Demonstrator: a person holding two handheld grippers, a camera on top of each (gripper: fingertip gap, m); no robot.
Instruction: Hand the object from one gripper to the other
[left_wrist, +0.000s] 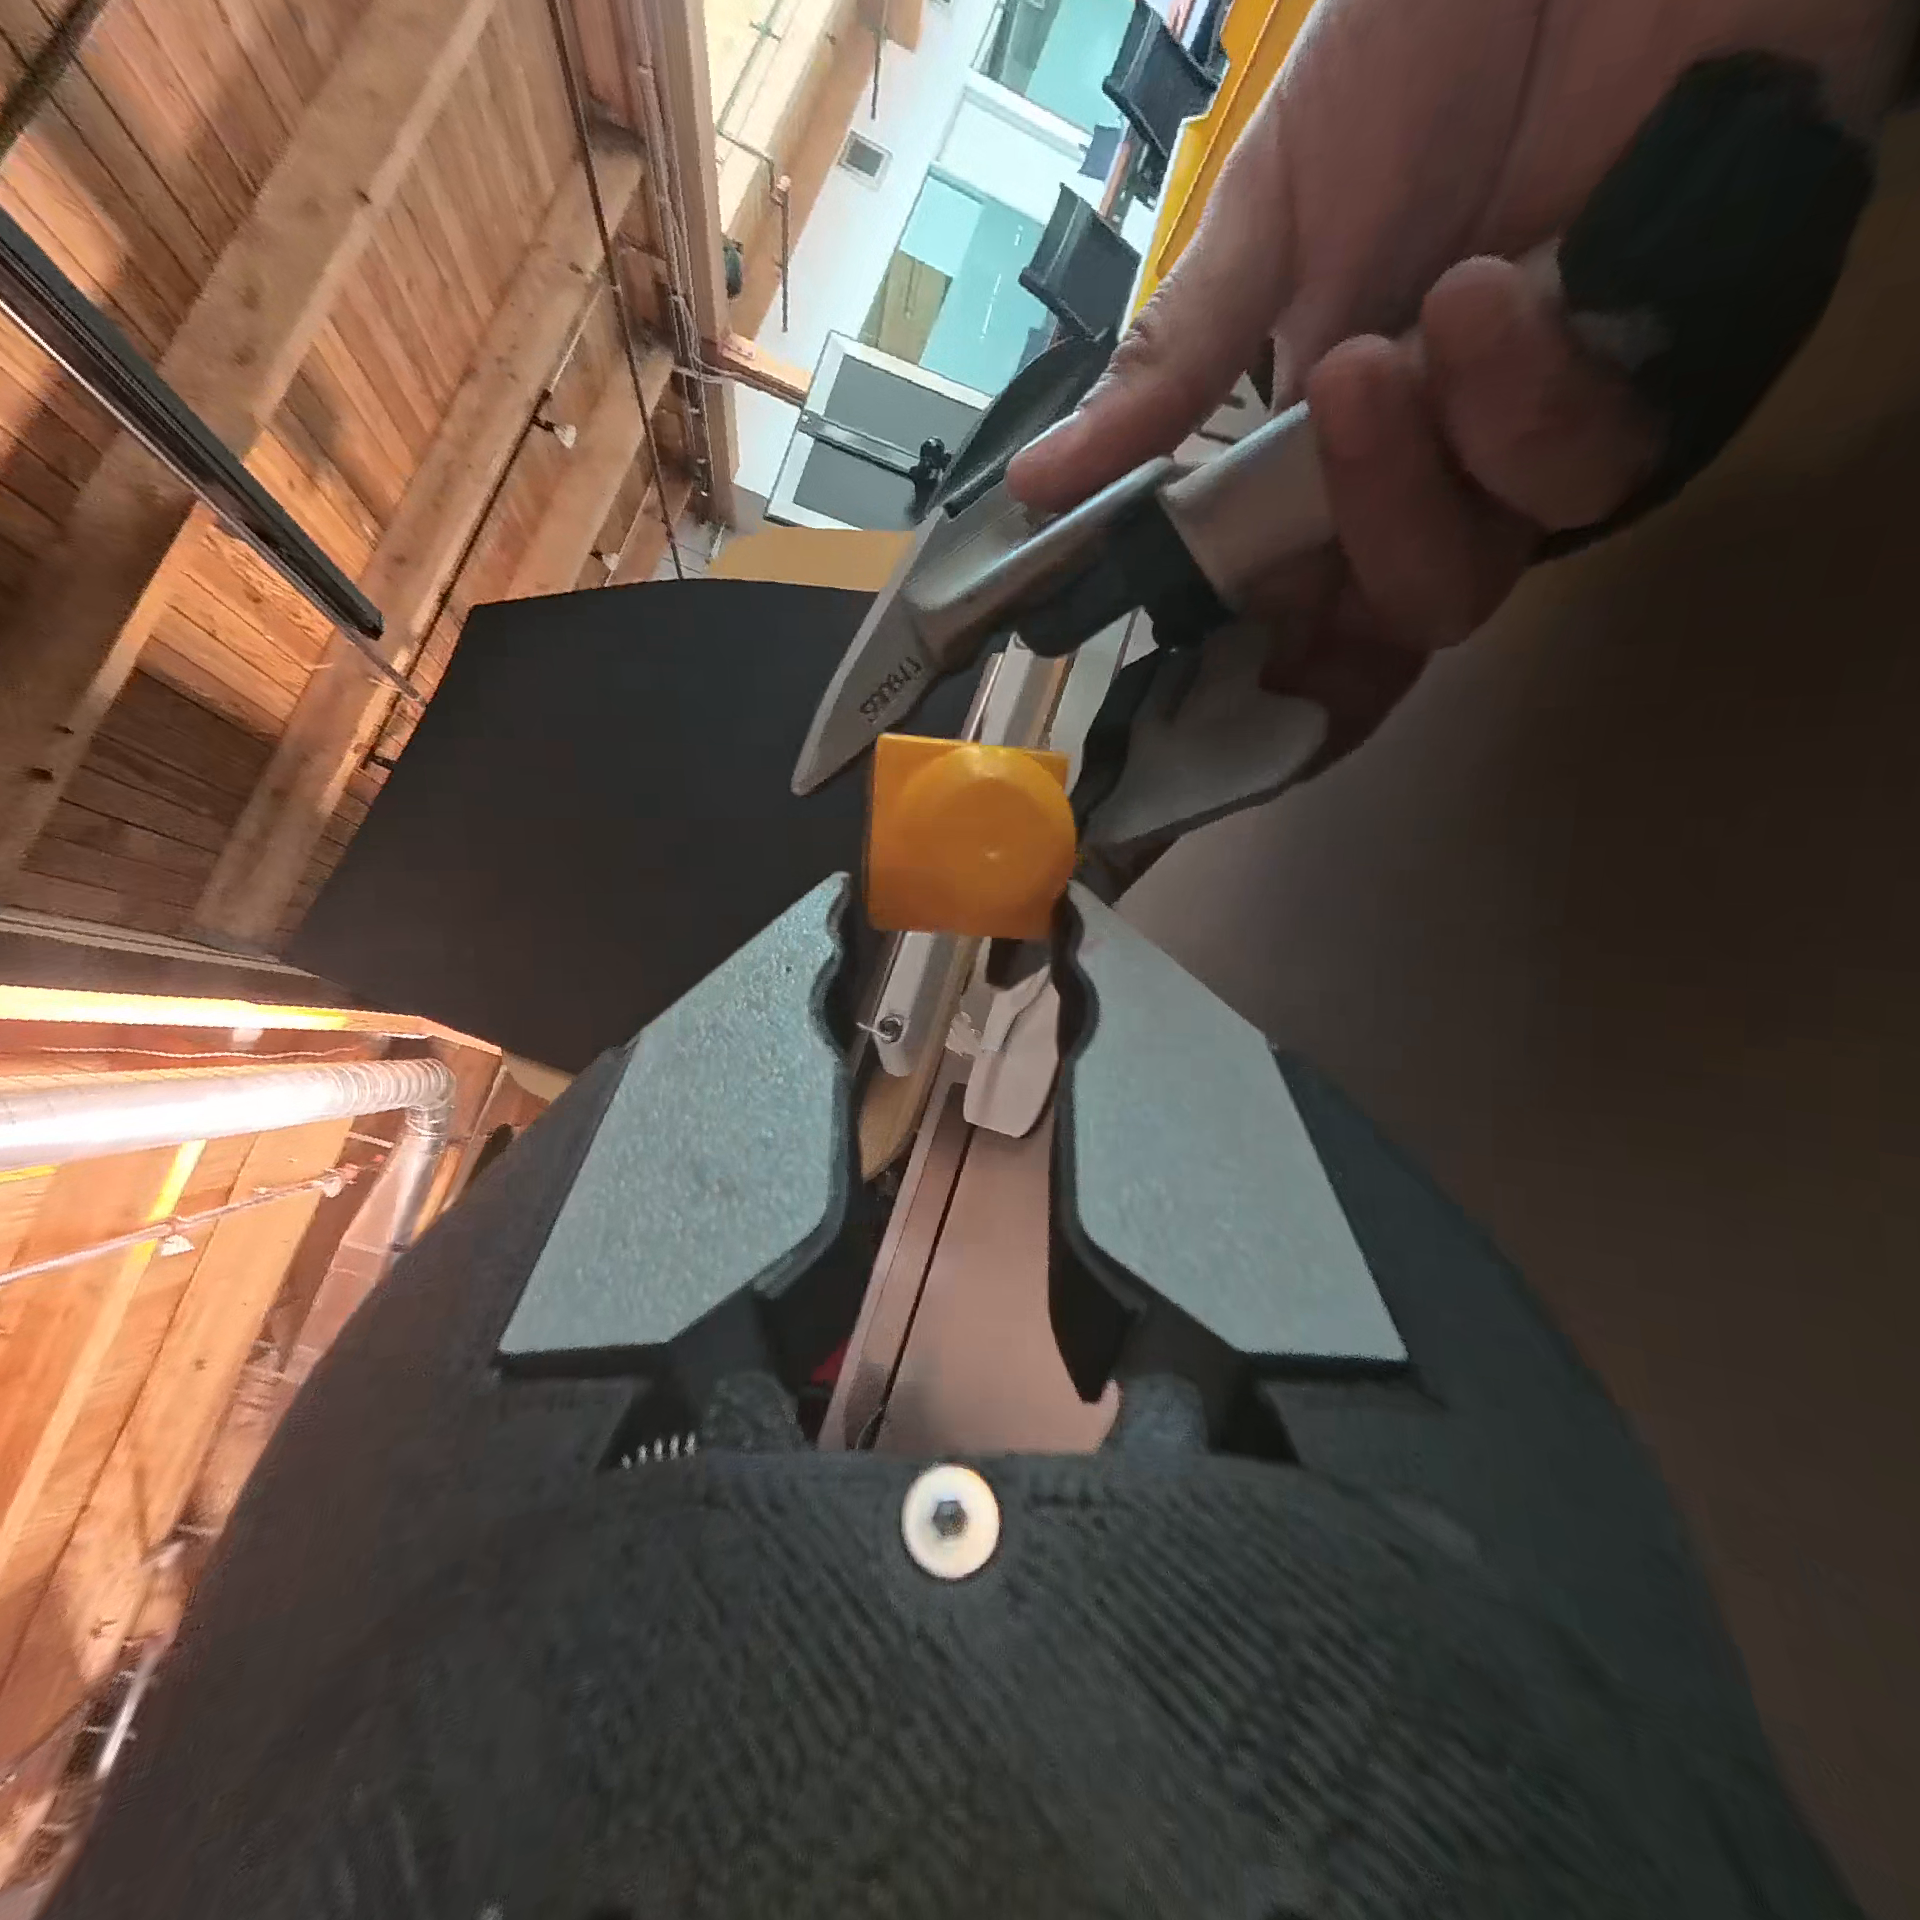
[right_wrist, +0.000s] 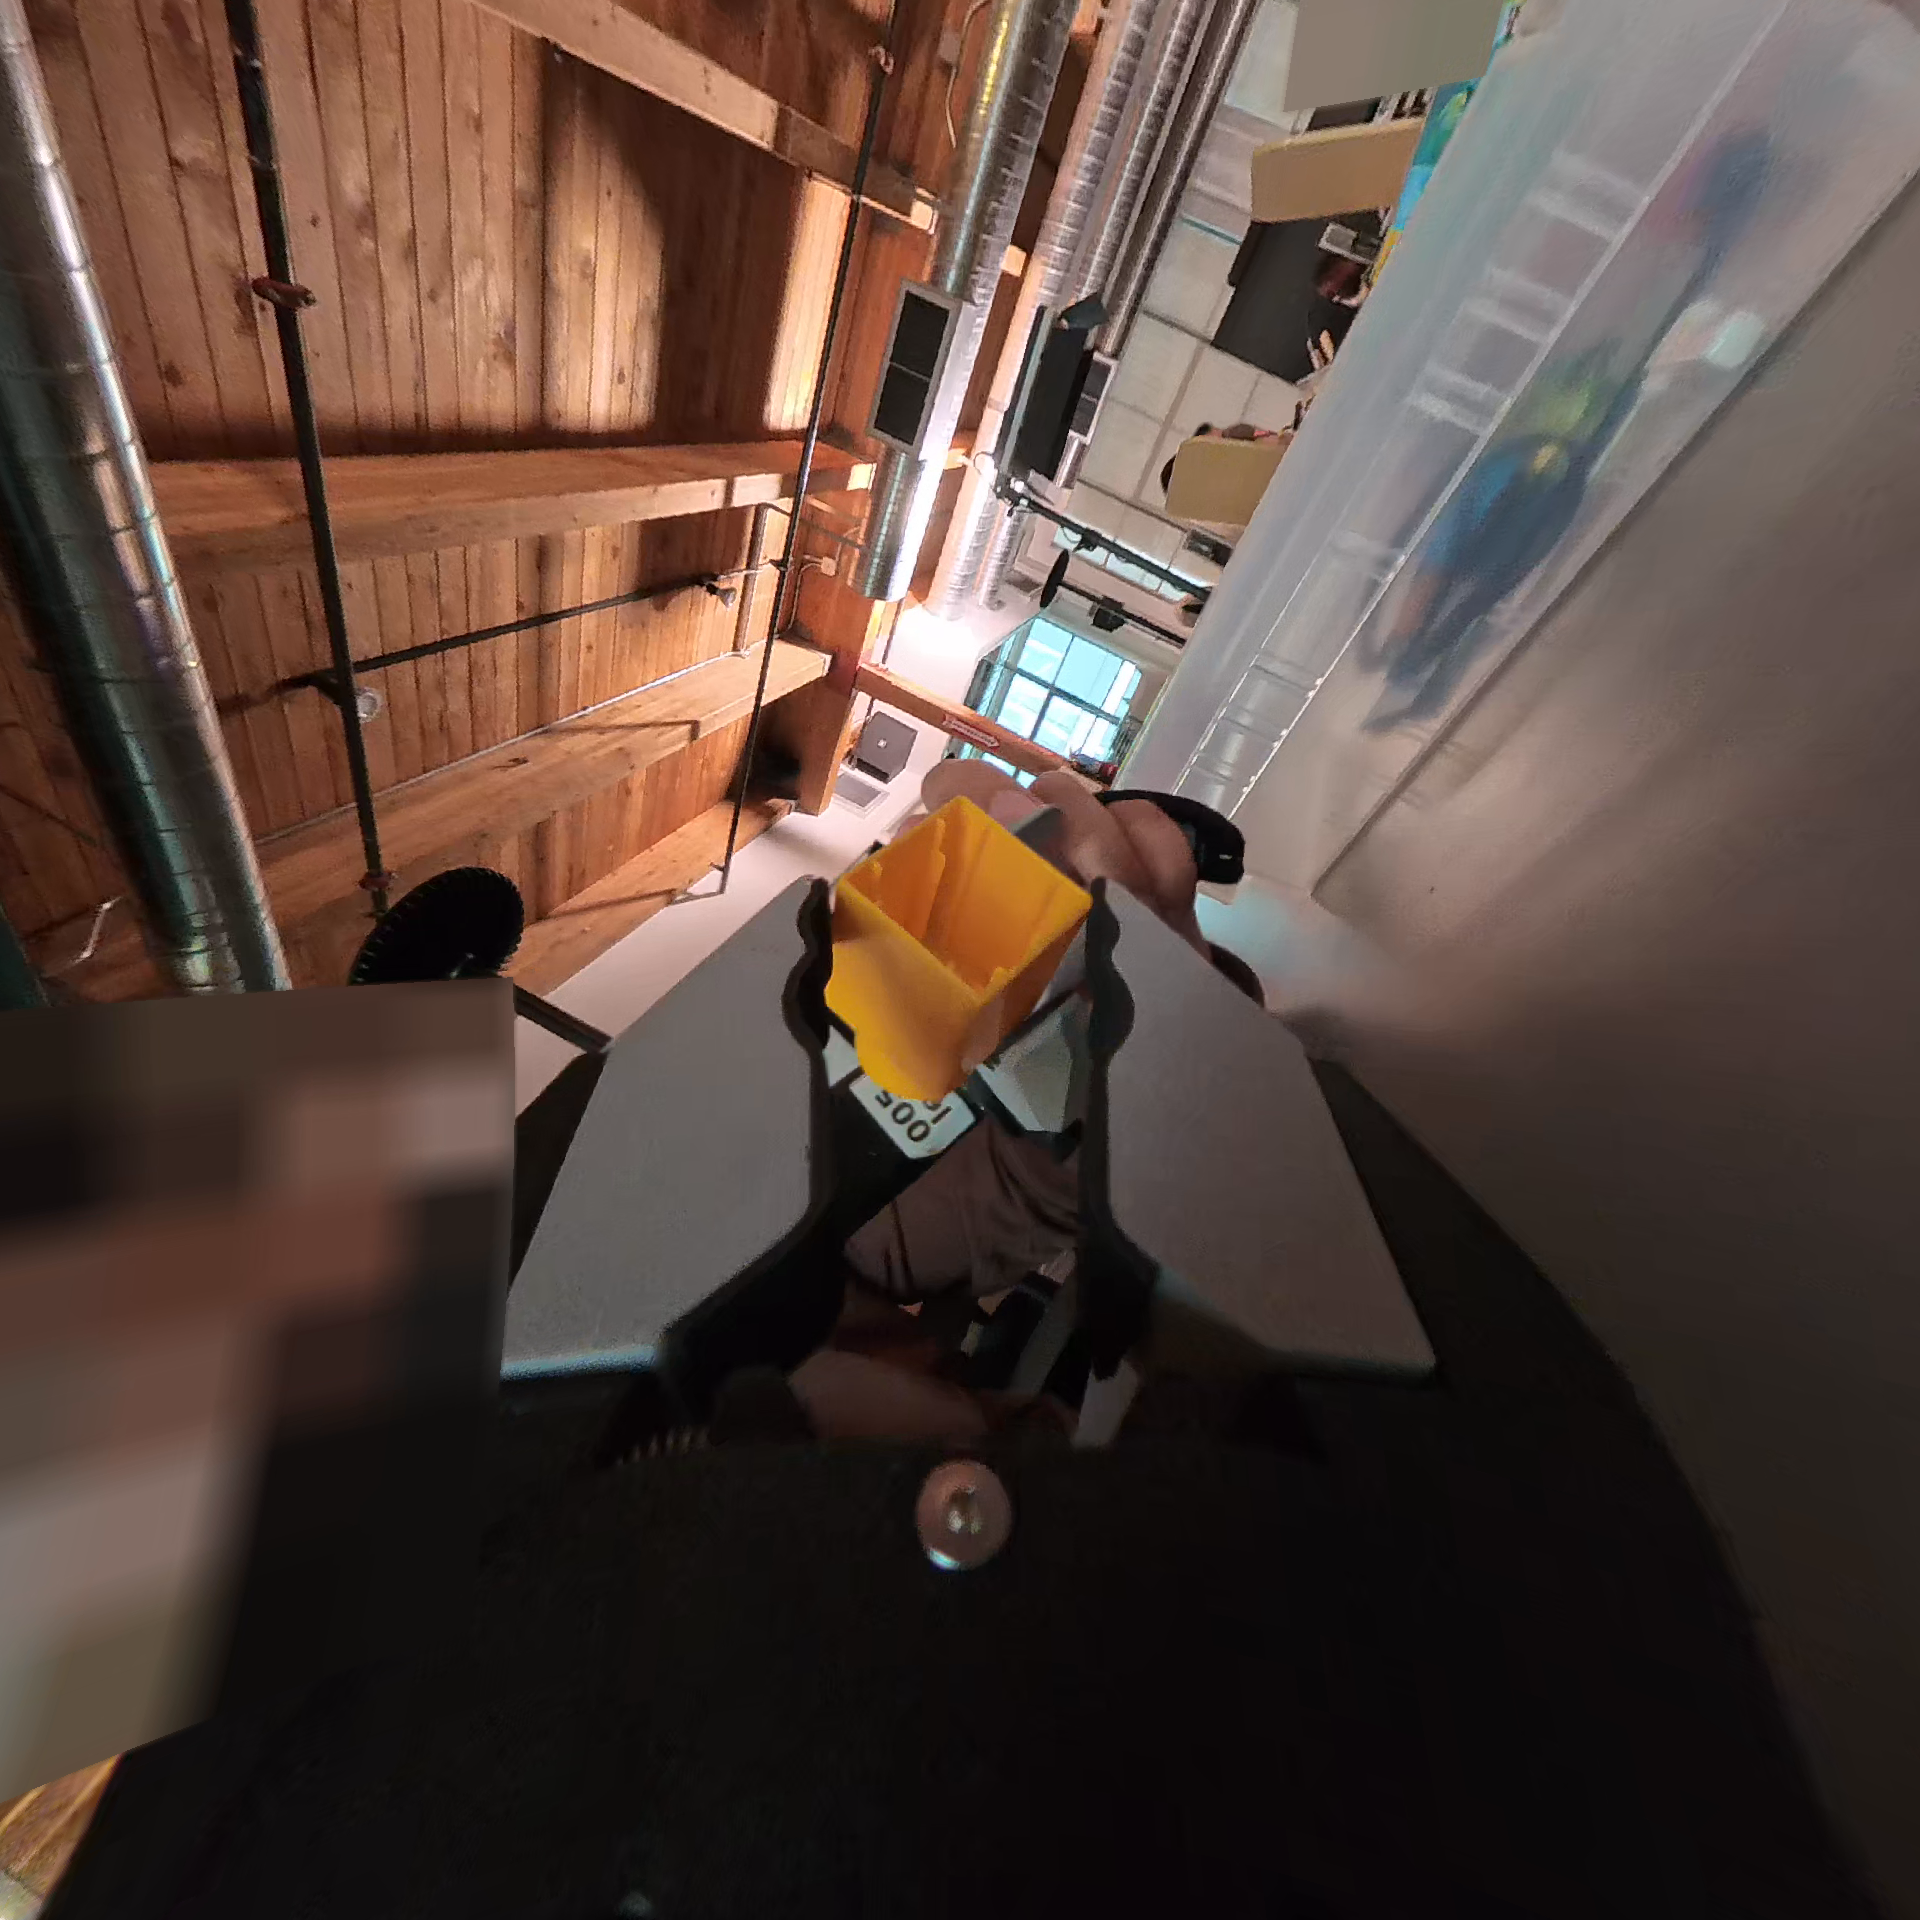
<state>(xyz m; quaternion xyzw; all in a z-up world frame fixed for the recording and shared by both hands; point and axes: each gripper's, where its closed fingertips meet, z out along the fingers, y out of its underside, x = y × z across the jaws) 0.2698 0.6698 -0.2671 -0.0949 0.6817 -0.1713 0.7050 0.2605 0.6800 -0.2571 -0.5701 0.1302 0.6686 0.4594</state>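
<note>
A yellow plastic block (left_wrist: 966, 836) sits between my two grippers. In the left wrist view its round stud end faces the camera. In the right wrist view its hollow open end (right_wrist: 961, 925) faces the camera. My left gripper (left_wrist: 958, 906) has its fingertips against the block's lower sides. My right gripper (right_wrist: 961, 935) has its tips pressed on both sides of the block. The right gripper's silver fingers (left_wrist: 883, 686) reach the block from beyond it, held by a hand (left_wrist: 1403, 312). Part of the left gripper (right_wrist: 914, 1122) shows under the block.
Both views are tilted towards a wooden ceiling (right_wrist: 468, 312) with metal ducts (right_wrist: 966, 208) and pipes. A black panel (left_wrist: 582, 790) stands behind the block. A frosted wall (right_wrist: 1507, 468) is on the right. A black fan (right_wrist: 436, 925) is on the left. Less than 4 cm separates the two grippers' tips.
</note>
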